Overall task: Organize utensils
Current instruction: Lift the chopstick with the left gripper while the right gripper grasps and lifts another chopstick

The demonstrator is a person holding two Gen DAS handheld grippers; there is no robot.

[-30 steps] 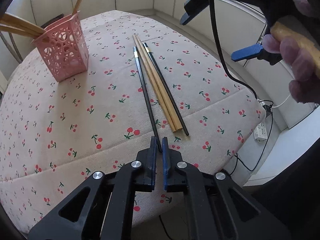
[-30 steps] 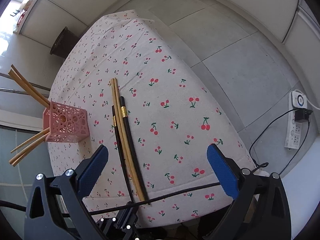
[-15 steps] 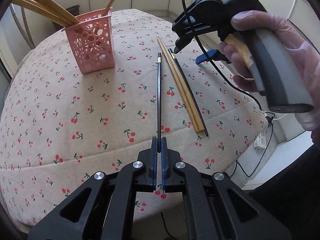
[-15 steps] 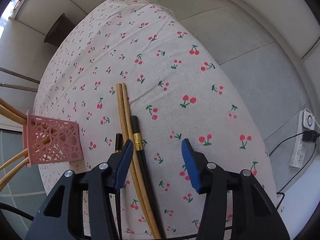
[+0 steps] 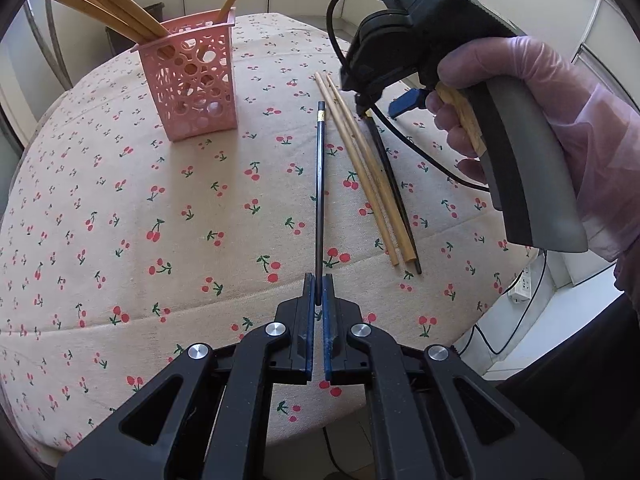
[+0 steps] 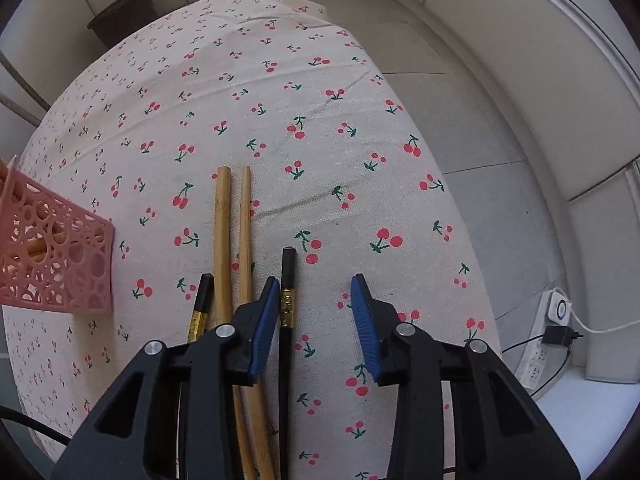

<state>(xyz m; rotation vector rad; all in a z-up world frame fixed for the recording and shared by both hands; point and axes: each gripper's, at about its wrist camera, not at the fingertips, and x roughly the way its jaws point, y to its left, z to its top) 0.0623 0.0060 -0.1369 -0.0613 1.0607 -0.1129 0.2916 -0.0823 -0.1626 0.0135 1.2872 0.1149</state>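
My left gripper is shut on the near tip of a black chopstick, which points away toward the pink holder. To its right, two bamboo chopsticks and a second black chopstick lie together on the cherry-print cloth. My right gripper, held by a gloved hand, points down over that second chopstick's gold-banded end. Its jaws are closing; the chopstick lies between them beside the left pad, and the right pad stands clear of it.
The pink holder has several bamboo chopsticks in it. The round table's edge runs close in front of the left gripper. A cable hangs from the right gripper. A power strip lies on the floor and a dark bin stands beyond the table.
The black chopstick in my left gripper has swung away from the other three. The right gripper has come down over the second black chopstick and its jaws have narrowed from wide open.
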